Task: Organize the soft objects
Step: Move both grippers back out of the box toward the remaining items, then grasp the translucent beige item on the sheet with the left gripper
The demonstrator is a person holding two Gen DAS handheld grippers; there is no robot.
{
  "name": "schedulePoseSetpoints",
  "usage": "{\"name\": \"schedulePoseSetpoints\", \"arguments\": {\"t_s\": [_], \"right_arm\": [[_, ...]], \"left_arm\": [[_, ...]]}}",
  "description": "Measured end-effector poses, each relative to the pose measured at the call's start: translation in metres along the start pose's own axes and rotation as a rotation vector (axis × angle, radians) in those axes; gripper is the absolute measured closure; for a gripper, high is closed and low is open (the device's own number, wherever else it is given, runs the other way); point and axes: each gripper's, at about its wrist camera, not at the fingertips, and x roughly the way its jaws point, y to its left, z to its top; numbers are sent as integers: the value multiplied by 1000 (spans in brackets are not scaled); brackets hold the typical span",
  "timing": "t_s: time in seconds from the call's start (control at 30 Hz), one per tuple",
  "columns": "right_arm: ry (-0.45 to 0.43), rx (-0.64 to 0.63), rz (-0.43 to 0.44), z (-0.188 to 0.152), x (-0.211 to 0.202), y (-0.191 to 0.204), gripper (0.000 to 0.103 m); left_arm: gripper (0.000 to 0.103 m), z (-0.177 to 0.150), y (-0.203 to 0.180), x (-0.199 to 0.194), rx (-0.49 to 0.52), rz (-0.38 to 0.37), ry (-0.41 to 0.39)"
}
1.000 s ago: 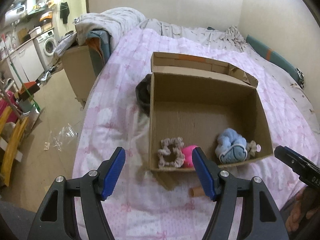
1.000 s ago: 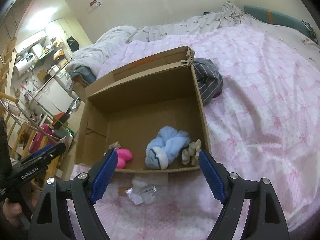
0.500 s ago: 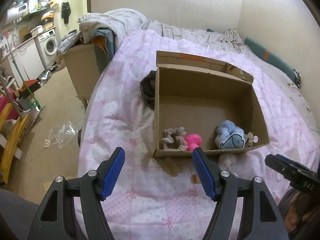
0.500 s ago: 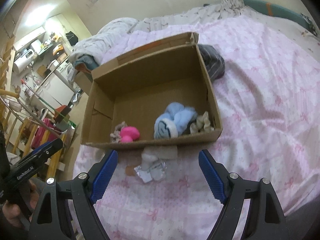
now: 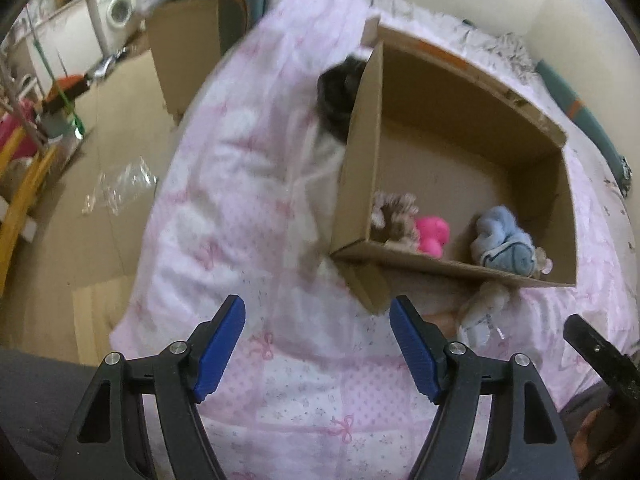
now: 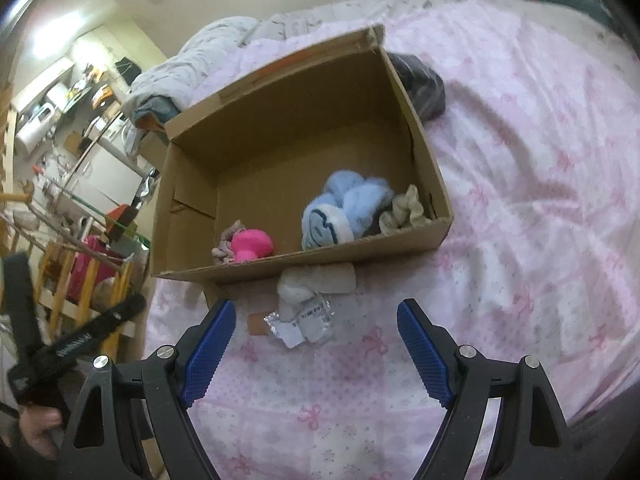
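Two grippers: you are holding both above the pink bedspread (image 6: 520,168), on the near side of the cardboard box (image 6: 424,240).
Left gripper (image 5: 318,344): its jaws are opening at this moment, with nothing between the blue pads; it is pointing at the box's near left corner.
Right gripper (image 6: 316,348): you are keeping it wide apart and empty, just short of the box's near wall.
Inside the box: a light blue rolled cloth (image 6: 344,208) is lying at the near wall, a beige scrunchie (image 6: 406,210) touching it in the near right corner, a pink plush piece (image 6: 252,244) and a frilly scrunchie (image 5: 394,216) sitting together toward the near left.
Outside the box: a white fluffy item (image 6: 316,284) with a crinkled packet (image 6: 300,320) is lying against the near wall; a dark cloth (image 6: 424,84) is resting beside the far corner.
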Motion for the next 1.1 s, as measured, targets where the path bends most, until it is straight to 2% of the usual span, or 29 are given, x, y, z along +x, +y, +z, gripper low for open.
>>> {"name": "schedulePoseSetpoints", "arguments": {"t_s": [0.2, 0.3, 0.4, 0.47, 0.53, 0.67, 0.77, 0.83, 0.93, 1.1], "right_arm": [[26, 60, -1, 3, 9, -10, 15], [46, 66, -6, 3, 13, -11, 15], [60, 71, 8, 2, 16, -11, 15], [65, 67, 13, 2, 16, -11, 15], [68, 66, 15, 3, 18, -10, 15], [77, 85, 25, 4, 21, -13, 15], [82, 92, 31, 4, 22, -13, 15], [86, 87, 30, 3, 23, -13, 15], [90, 81, 25, 3, 25, -11, 15], [91, 79, 18, 2, 25, -11, 15]], "left_arm": [[31, -5, -21, 24, 52, -4, 48], [31, -7, -32, 31, 50, -41, 38], [31, -7, -38, 42, 27, -28, 9], [36, -8, -38, 53, -3, -27, -2], [46, -7, -40, 64, -15, -28, -1], [52, -7, -42, 83, -4, 3, 20], [58, -4, -44, 85, -6, -25, 5], [73, -3, -46, 88, 9, -30, 12], [84, 1, -44, 91, -12, -45, 26], [88, 4, -45, 86, 9, -48, 35]]}}
